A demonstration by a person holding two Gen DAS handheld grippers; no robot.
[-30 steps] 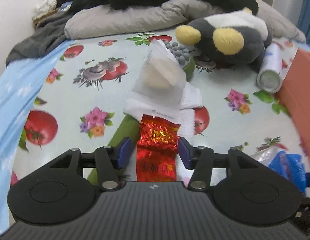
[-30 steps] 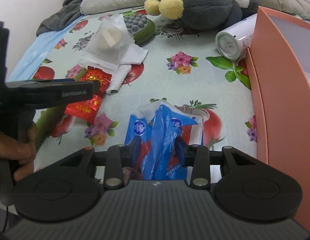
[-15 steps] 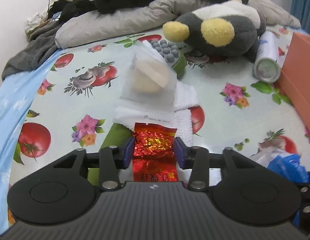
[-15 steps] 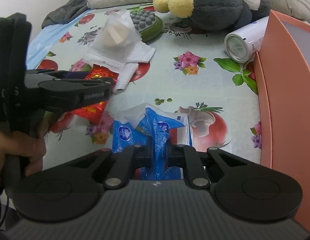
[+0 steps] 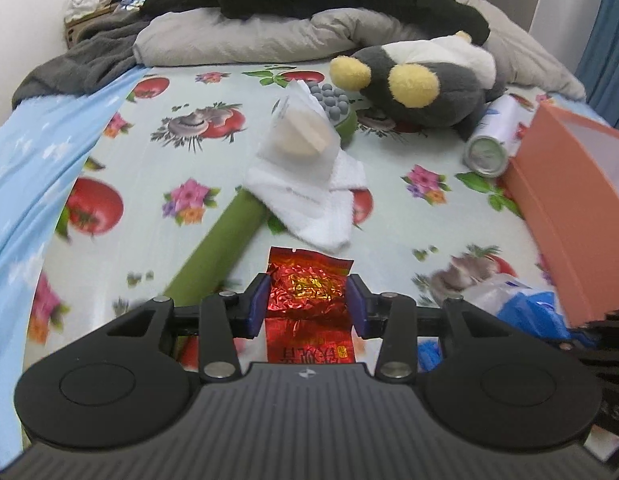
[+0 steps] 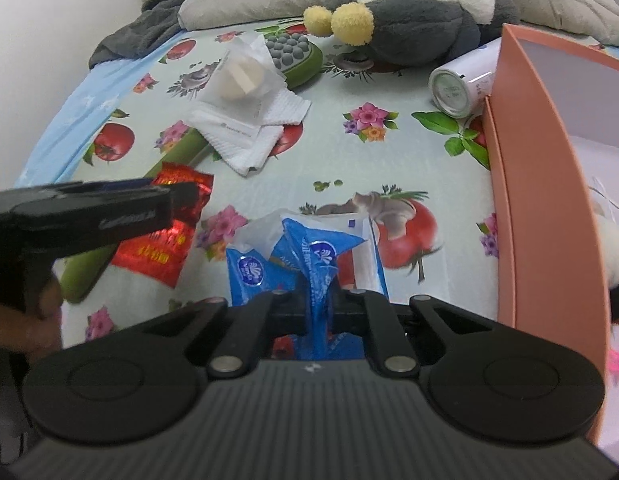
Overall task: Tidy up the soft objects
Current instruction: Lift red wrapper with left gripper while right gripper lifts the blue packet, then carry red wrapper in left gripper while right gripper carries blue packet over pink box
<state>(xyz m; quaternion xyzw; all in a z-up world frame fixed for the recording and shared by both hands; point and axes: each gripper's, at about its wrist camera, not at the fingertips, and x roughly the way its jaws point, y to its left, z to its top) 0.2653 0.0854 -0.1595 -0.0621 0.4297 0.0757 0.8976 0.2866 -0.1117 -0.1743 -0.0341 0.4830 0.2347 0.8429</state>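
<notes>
The left gripper (image 5: 307, 306) has its blue-padded fingers pressed against both sides of a crinkled red foil packet (image 5: 307, 300), which is off the fruit-and-flower patterned sheet (image 5: 149, 184), just in front of a green massage stick (image 5: 221, 244) and folded white cloth (image 5: 313, 208). The right gripper (image 6: 317, 304) is clamped tight on a blue plastic tissue pack (image 6: 309, 256), beside the salmon-pink open box (image 6: 541, 200). A grey plush toy with yellow feet (image 5: 425, 80) lies farther back.
</notes>
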